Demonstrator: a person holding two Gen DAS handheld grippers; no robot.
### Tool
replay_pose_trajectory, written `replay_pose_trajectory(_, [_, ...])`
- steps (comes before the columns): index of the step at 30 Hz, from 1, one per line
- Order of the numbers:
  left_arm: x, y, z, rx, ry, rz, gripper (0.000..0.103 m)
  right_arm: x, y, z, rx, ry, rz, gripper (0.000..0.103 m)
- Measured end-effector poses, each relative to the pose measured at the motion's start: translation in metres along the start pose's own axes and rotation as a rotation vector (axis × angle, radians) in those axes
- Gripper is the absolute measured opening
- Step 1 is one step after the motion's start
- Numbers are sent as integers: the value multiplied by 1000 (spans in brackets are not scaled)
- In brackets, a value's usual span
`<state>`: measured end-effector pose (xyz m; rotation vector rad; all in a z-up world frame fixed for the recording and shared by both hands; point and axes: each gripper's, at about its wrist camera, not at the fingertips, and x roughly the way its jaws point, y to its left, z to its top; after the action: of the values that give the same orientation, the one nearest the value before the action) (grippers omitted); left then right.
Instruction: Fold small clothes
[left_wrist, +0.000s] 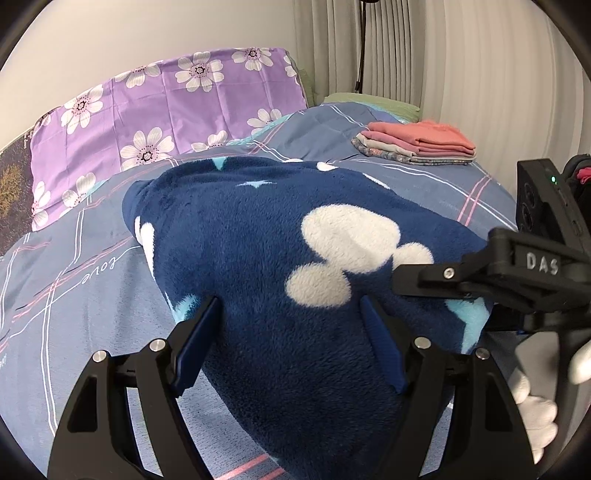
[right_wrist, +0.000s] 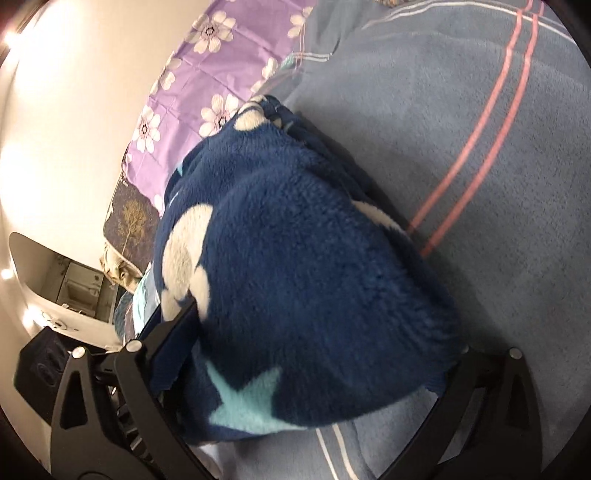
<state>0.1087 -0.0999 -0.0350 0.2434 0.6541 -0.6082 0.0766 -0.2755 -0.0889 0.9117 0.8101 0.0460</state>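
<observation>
A navy fleece garment (left_wrist: 266, 258) with white mouse-head shapes and pale blue stars lies bunched on the blue plaid bedcover (left_wrist: 74, 302). My left gripper (left_wrist: 291, 317) has its jaws spread wide, with the thick fleece filling the gap between its blue pads (left_wrist: 199, 332). My right gripper (left_wrist: 436, 277) reaches in from the right and sits against the garment's right edge. In the right wrist view the fleece (right_wrist: 314, 266) bulges between the right gripper's (right_wrist: 325, 362) spread jaws; its left pad (right_wrist: 173, 343) presses the cloth, its right pad is hidden.
A stack of folded pink and grey clothes (left_wrist: 421, 142) sits at the far right of the bed. A purple flowered pillow (left_wrist: 166, 107) lies at the head, a green pillow (left_wrist: 373, 103) behind. Curtains (left_wrist: 461, 55) hang at the right.
</observation>
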Motion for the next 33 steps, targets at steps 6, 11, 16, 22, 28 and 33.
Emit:
replay_pose_trajectory(6, [-21,52,10,-188,-107,-126,85,-5,-8,1,-13,2,47,89])
replay_pose_trajectory(11, [24,140,21,-477,-58,-161,90,-5,-9,0,-35,6,53,89])
replay_pose_trajectory(16, [97,194,24,-719,33,-315,96,-6,-9,1,-57,20,58,90])
replay_pose_trajectory(22, [151,188,53,-608,62,-260,102,0,-9,10,-27,47,81,99])
replay_pose_trajectory(28, [151,181,67,-491,46,-263,72,4,-3,14,-38,23,56,89])
replay_pose_trajectory(33, [101,164,82,-343,-32,-158,61,-12,14,20,-150,16,64,55])
